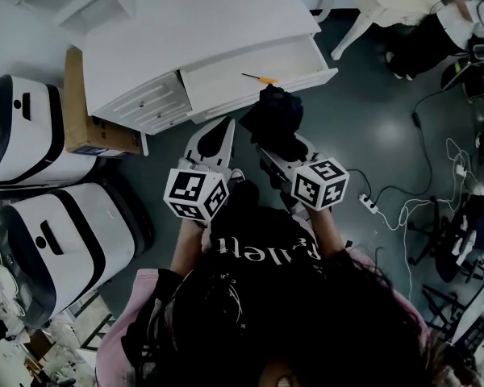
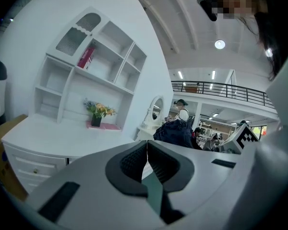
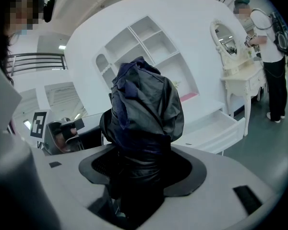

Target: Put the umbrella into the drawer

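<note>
Right gripper [image 3: 139, 163]: jaws clamped on the umbrella [image 3: 144, 107], a dark, folded bundle of crumpled fabric. Its lower end sinks between the pads and cannot be seen; no handle or strap can be made out. In the head view the umbrella [image 1: 274, 122] covers the jaw tips, so the grip reads only from the right gripper view.

Left gripper [image 2: 147, 159]: jaws pressed together, nothing between them. In the head view it [image 1: 226, 129] is just left of the umbrella.

The umbrella is held in the air just in front of the open drawer [image 1: 226, 75] of the white desk [image 1: 194, 22], not inside it. The drawer's back is cut off under the desk top. One thin item with an orange end [image 1: 260, 79] lies in it; what it is cannot be told.

Writing:
- The print on the person's black shirt [image 1: 266, 252] is upside down and too blurred to read.
- The spine of the red book [image 2: 86, 57] on the shelf is too small to read.
- No label is legible on the cardboard box [image 1: 79, 107] beside the desk.
</note>
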A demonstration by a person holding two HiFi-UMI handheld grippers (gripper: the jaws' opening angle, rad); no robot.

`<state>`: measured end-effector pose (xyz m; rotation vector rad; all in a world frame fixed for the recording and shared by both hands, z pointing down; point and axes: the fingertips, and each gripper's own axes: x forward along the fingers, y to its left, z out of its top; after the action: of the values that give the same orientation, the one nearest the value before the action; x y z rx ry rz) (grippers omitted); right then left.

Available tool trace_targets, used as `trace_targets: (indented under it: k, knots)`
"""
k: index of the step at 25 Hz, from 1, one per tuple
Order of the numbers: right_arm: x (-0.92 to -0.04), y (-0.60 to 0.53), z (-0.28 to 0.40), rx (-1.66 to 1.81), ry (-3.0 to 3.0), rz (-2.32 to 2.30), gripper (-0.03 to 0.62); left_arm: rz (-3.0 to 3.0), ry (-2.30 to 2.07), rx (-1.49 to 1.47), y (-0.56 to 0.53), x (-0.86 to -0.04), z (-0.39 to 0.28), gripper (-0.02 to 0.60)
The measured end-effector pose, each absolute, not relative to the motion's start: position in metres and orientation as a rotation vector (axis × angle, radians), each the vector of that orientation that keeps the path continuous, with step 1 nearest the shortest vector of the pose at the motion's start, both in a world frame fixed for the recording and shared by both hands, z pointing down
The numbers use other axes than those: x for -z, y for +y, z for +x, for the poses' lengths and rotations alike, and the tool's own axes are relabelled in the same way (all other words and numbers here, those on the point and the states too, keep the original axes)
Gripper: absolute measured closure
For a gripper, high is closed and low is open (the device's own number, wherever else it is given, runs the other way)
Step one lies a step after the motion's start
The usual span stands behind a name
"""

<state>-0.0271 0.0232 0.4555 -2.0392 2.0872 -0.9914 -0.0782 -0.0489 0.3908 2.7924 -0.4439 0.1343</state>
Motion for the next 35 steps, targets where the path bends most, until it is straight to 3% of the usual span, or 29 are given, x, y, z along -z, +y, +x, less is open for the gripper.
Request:
trace_targets:
  k: [22, 35]
  knots:
    - [-0.465, -0.067, -0.009, 1.042, 2.114, -2.05, 0.309, 2.742, -0.504, -0.105, -0.144, -0.4, -0.072, 0.566]
    - [-0.485, -0.149, 0.084, 1.124, 2.294, -1.918, 0.309, 2.691, -0.733, -0.145, -0.221, -0.411, 0.002, 0.566]
